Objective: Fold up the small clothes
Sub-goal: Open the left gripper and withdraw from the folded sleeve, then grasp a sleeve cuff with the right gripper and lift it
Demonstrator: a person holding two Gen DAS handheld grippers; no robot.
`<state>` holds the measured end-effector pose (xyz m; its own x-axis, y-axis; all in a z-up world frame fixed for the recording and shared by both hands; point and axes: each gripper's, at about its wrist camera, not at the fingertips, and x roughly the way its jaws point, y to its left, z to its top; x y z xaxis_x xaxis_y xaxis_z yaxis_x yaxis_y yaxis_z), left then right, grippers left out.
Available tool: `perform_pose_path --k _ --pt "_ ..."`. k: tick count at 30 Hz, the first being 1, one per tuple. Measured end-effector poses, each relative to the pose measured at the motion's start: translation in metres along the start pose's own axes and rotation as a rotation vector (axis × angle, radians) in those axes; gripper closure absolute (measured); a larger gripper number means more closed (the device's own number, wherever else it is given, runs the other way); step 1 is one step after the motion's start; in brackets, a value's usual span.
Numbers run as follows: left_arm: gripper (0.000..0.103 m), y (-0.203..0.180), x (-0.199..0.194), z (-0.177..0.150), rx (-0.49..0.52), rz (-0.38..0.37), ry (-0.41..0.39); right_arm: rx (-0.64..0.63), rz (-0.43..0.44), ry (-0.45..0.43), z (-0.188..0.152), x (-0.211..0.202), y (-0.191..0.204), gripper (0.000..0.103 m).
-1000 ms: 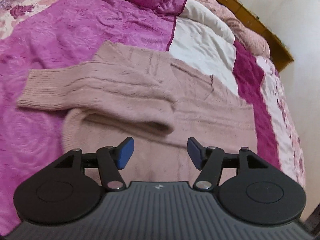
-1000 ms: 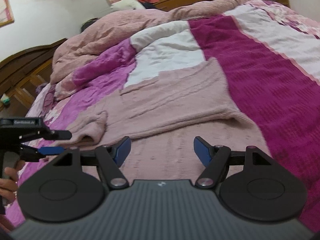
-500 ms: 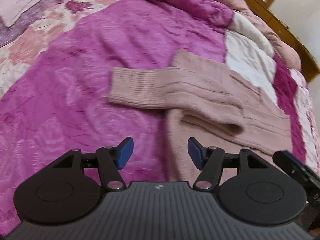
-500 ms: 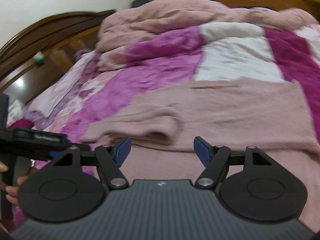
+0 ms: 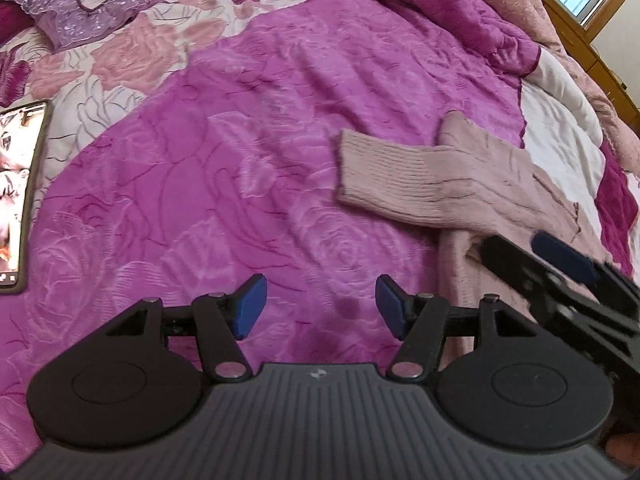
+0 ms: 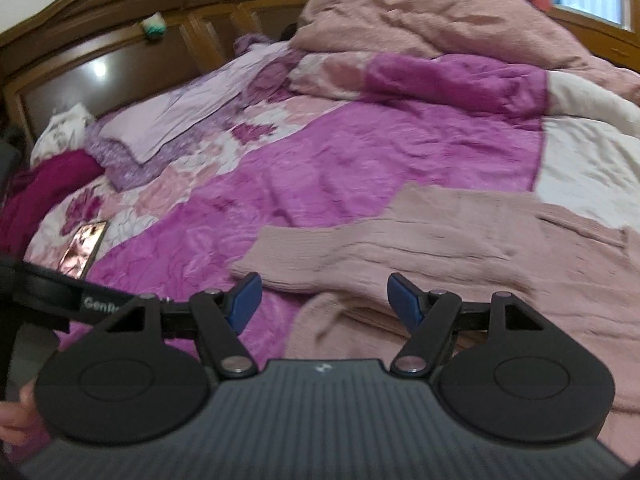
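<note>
Magenta quilted bedspread (image 5: 224, 168) fills both views, with a wooden headboard (image 6: 120, 40) upper left and a phone (image 6: 82, 250) at left. Pink knit sweater (image 6: 460, 248) lies flat at right; left gripper (image 5: 318, 306) and right gripper (image 6: 324, 300) both hang over it, jaws spread, empty

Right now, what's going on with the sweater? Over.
Both grippers, left and right, open, empty. Pink sweater on bed, sleeve folded across. Phone well clear.

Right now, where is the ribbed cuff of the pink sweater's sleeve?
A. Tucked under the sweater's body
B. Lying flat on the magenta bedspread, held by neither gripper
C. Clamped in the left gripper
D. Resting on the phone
B: the ribbed cuff lies flat on the magenta bedspread, and both the left gripper and right gripper stand open and empty.
</note>
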<state>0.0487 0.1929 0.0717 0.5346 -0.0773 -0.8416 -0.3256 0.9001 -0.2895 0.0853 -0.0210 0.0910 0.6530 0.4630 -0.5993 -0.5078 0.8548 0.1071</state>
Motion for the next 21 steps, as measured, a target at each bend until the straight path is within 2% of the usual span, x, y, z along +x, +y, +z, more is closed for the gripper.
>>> perform_pose_path --k 7,13,21 --pt "0.035 0.013 0.002 -0.002 0.017 0.073 -0.006 -0.147 0.017 0.091 0.002 0.038 0.019 0.032" --pt "0.035 0.019 0.005 -0.004 0.007 0.061 -0.010 -0.157 0.011 0.124 0.007 0.059 0.020 0.030" --pt "0.034 0.019 0.010 -0.007 0.013 0.059 -0.013 -0.277 -0.026 0.159 0.006 0.082 0.037 0.030"
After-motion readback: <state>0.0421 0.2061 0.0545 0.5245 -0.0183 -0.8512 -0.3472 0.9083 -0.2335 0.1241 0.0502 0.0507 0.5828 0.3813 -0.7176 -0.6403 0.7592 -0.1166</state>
